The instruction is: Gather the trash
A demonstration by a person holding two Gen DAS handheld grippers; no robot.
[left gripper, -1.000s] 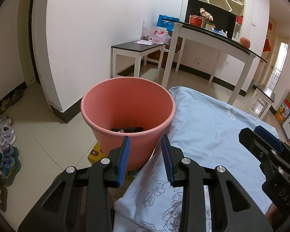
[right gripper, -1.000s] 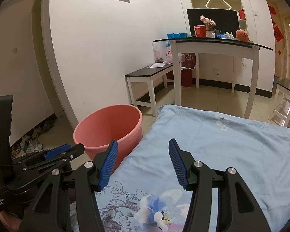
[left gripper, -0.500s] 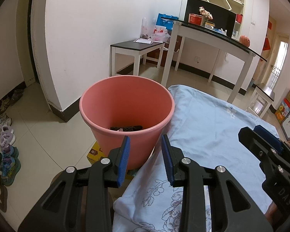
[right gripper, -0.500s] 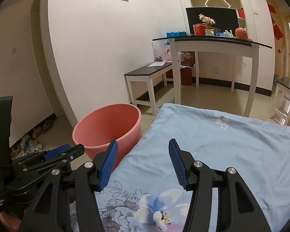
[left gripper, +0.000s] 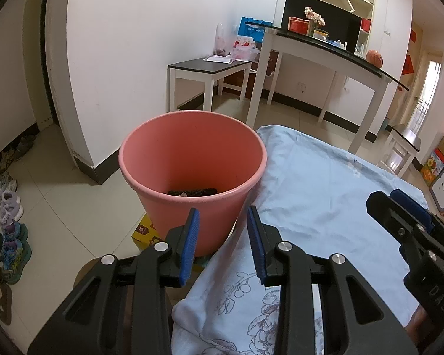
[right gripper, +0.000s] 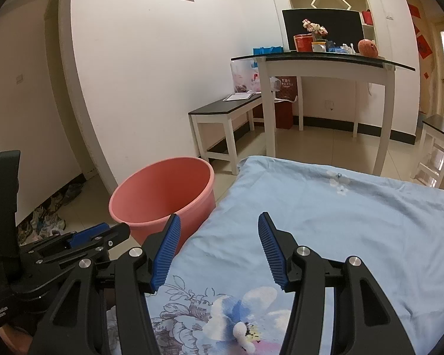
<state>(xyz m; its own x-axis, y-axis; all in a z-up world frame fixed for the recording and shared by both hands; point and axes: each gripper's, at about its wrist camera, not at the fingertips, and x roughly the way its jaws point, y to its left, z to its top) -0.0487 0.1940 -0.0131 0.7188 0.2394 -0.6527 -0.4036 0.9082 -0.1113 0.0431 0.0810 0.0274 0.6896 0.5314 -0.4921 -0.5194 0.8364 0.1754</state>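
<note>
A pink bucket (left gripper: 192, 159) stands on the floor against the left edge of a light blue flowered cloth (left gripper: 325, 195). Dark trash (left gripper: 192, 191) lies at its bottom. My left gripper (left gripper: 222, 222) hovers just short of the bucket's near rim, open, with nothing between its blue pads. My right gripper (right gripper: 219, 222) hangs open and empty over the cloth (right gripper: 340, 222), to the right of the bucket (right gripper: 162, 195). A small white wad (right gripper: 242, 332) lies on the cloth's flower print, low between the right fingers. Each view shows the other gripper at its edge (left gripper: 399, 216) (right gripper: 88, 236).
A yellow box (left gripper: 143, 230) sits under the bucket. Several shoes (left gripper: 6, 222) line the floor at the left. A low dark-topped bench (left gripper: 210, 71) and a tall glass-topped table (left gripper: 325, 50) stand behind by the white wall. A small stool (right gripper: 438, 136) is at the right.
</note>
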